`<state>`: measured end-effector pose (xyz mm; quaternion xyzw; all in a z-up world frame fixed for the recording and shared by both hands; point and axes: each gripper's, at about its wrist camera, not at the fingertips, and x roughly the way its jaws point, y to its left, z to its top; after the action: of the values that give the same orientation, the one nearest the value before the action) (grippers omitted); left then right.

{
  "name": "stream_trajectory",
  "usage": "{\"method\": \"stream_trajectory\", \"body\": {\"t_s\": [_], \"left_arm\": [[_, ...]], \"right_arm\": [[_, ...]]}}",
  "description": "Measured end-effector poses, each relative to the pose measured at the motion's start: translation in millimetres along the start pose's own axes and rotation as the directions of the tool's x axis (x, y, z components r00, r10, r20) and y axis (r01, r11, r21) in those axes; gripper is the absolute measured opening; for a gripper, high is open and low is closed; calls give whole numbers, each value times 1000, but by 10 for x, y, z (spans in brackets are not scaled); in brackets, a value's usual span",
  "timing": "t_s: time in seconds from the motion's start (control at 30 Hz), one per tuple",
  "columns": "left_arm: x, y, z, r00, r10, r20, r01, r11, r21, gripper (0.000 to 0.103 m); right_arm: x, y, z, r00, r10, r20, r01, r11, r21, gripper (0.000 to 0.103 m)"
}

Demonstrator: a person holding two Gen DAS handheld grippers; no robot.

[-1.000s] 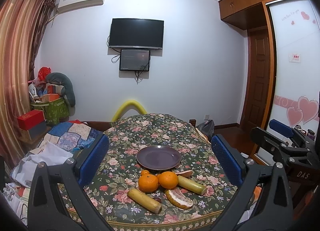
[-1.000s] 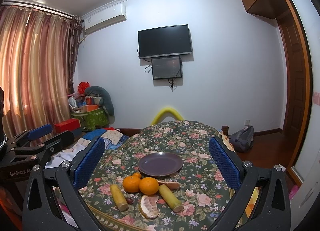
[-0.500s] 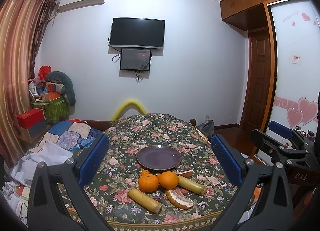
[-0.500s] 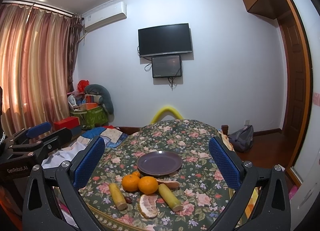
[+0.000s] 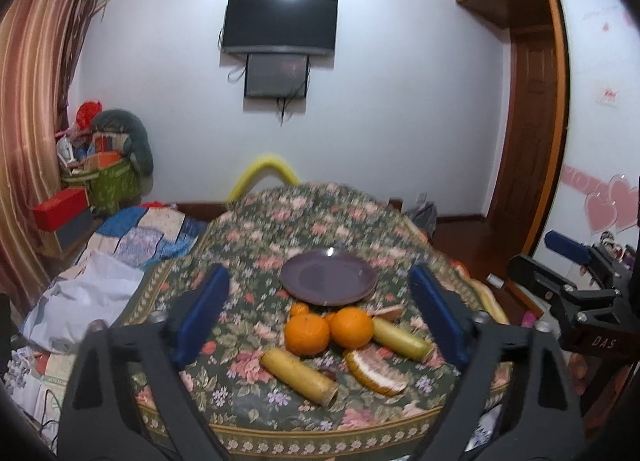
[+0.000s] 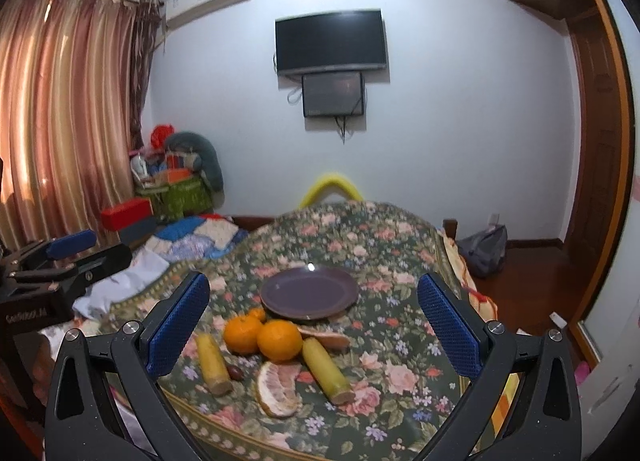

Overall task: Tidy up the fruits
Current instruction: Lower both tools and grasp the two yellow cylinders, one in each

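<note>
**Both grippers close in on the fruit, plate still bare**

While both claws have dipped and drawn nearer the table over the last second, nothing has been picked up: the left gripper (image 5: pixel 320 321) and the right gripper (image 6: pixel 312 325) hang above the near edge with jaws spread wide and nothing between them. The purple plate (image 6: pixel 310 293) sits bare mid-table. Just near of it lie two oranges (image 5: pixel 328 329) touching each other, two yellow-green cane sticks (image 6: pixel 326 371) either side, and a peeled pomelo piece (image 6: pixel 278 387) nearest the edge. This looks like the opening approach, with every fruit yet to be moved. Readable writing: "DAS" on the other gripper's body in the left view; its label in the right view is too blurred.
</note>
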<state>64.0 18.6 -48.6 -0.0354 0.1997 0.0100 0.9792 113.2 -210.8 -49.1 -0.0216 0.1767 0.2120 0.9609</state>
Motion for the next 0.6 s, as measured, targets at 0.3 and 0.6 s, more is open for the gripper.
{"method": "stream_trajectory", "body": {"t_s": [0.3, 0.6], "left_arm": [[695, 178, -317, 979, 28, -201, -35, 999, -29, 80], [1209, 237, -685, 938, 37, -345, -52, 998, -34, 80]], "right_arm": [[460, -133, -281, 987, -28, -156, 19, 998, -59, 89], [909, -246, -658, 949, 6, -314, -18, 999, -36, 82]]}}
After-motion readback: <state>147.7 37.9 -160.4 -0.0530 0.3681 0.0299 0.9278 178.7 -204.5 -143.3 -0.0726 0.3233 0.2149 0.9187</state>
